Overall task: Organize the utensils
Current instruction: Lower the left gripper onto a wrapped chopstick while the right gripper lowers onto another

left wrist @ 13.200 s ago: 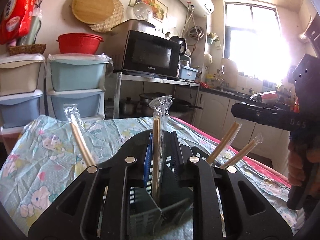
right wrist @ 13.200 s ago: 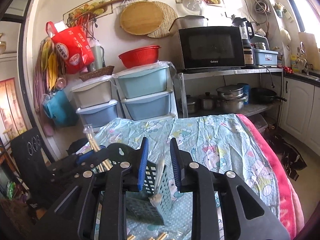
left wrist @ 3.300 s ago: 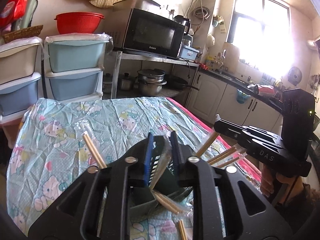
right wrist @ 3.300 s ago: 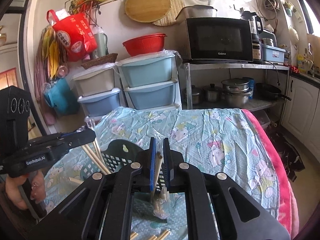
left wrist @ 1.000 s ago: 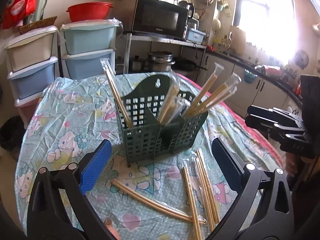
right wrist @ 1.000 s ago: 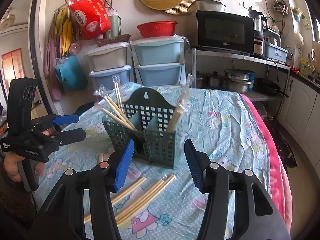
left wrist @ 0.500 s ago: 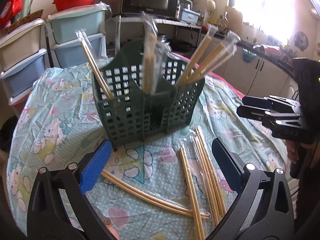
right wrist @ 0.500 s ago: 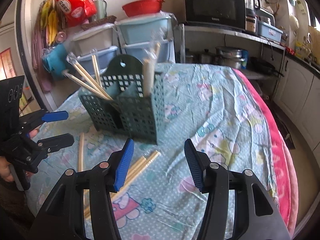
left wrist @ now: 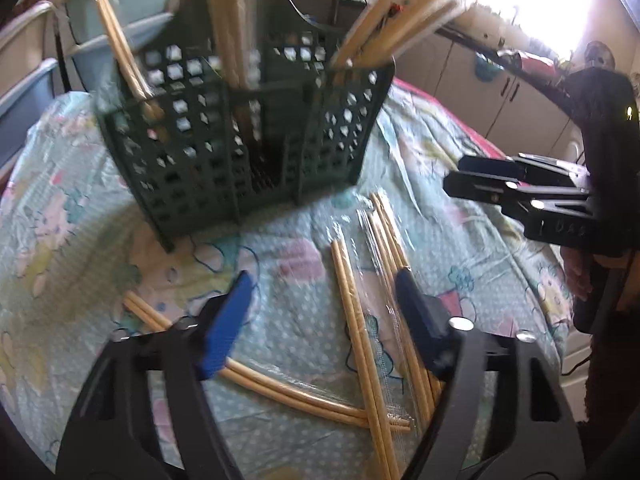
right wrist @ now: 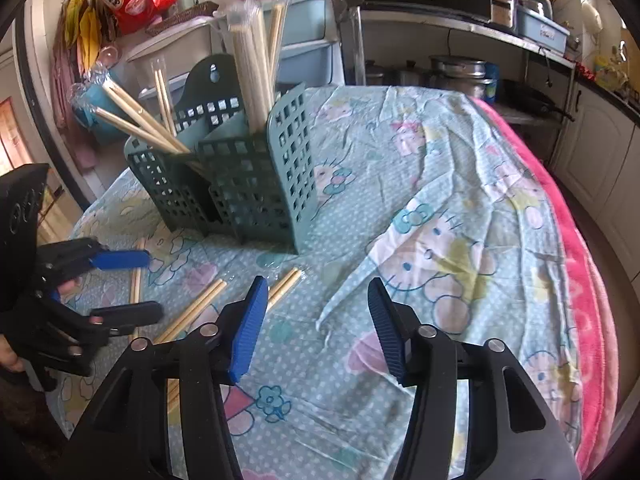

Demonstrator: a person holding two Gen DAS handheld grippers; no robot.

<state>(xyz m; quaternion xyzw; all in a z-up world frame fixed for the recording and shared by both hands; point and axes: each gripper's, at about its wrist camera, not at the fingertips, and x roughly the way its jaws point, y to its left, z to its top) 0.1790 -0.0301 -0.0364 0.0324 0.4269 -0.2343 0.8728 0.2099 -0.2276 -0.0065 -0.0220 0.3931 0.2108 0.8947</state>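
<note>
Green slotted caddy (left wrist: pixel 248 152): stands on the cartoon-print cloth (right wrist: pixel 440 208) at 12 o'clock from the left gripper (left wrist: pixel 324 304), several wrapped chopstick pairs upright or leaning in its compartments, presumably sorted there already. Loose wrapped chopsticks (left wrist: pixel 360 320): lying flat on the cloth in front of the caddy, one pair running between the left jaws, which stand wide apart and grip nothing, likely lined up for a pick. Right gripper (right wrist: pixel 316 316): jaws wide, empty, over bare cloth, nearest sticks at its 10 o'clock
</note>
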